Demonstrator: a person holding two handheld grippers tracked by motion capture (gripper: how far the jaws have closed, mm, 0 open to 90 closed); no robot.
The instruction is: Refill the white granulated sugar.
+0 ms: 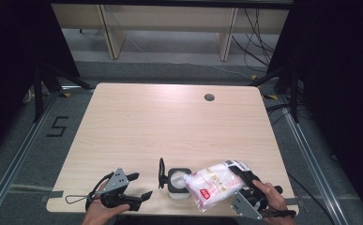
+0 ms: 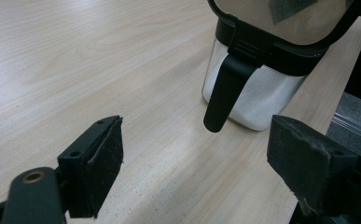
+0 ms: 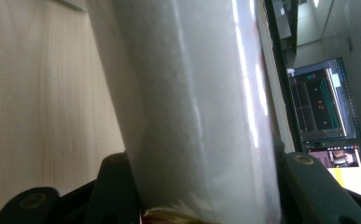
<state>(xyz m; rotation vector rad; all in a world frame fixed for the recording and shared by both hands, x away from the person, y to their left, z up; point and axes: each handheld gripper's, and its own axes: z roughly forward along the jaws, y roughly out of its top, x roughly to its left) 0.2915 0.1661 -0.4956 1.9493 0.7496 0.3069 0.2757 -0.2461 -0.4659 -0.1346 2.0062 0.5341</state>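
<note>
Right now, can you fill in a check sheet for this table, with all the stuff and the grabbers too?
Surface: pale wooden table, round hole near the far edge.
Job's things: pink-and-white bag tilted with its corner over an open container holding white grains; lid flipped up.
Clutter: nothing seen.
Grippers: right gripper clamped on the bag; left gripper open, holding nothing, beside the container.
Cables: thin loop trailing from the left gripper; wires on the floor beyond.
Surroundings: black curtains, wooden furniture legs, floor marking 5.
</note>
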